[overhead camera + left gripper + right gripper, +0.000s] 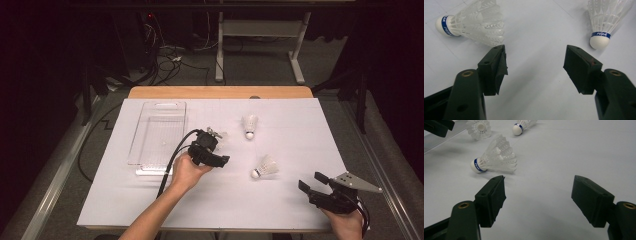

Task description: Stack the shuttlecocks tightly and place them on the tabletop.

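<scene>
- While my left gripper (218, 141) hovers over the white tabletop (210, 200) beside the clear tray (150, 140), its jaws stand wide apart, holding nothing.
- My right gripper (312, 181) rests near the right edge, jaws also spread and empty.
- Three shuttlecocks lie between us: one (250, 125) farther back, one (265, 166) nearer me, one (221, 135) just beside my left gripper.

Clear tray (159, 135) — three shuttlecocks (265, 166) (lying apart) on white table (280, 200).

left gripper (218, 145) partly hides a third shuttlecock (221, 136); its cork can't be seen.
</scene>
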{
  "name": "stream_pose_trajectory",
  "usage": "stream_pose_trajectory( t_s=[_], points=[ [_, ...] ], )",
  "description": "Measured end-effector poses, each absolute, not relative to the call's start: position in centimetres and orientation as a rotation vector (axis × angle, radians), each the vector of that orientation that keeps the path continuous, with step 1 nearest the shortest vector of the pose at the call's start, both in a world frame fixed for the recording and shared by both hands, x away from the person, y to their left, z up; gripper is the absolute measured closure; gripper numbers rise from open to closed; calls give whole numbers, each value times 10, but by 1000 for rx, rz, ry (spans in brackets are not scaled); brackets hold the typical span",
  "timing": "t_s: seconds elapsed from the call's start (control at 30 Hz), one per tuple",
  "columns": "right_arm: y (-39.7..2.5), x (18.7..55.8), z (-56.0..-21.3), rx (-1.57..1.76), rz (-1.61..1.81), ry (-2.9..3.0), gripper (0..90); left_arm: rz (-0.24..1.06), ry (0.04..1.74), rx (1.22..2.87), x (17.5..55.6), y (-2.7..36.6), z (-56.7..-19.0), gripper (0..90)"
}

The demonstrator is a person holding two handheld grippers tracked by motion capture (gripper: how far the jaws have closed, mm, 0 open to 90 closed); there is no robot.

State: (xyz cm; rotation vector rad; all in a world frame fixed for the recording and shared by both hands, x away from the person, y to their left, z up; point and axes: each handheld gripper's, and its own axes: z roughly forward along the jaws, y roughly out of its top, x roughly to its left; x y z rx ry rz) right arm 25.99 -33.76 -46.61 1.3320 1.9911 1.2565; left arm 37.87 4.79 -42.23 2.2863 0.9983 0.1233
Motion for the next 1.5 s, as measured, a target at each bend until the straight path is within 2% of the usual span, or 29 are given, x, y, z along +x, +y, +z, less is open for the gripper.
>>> stream_pose_trajectory(
  t_s=[1.5],
  points=[
    [-337,259,-466,1330,1251,1991,275,105,993,2230,343,72,-432,364]
  ],
)
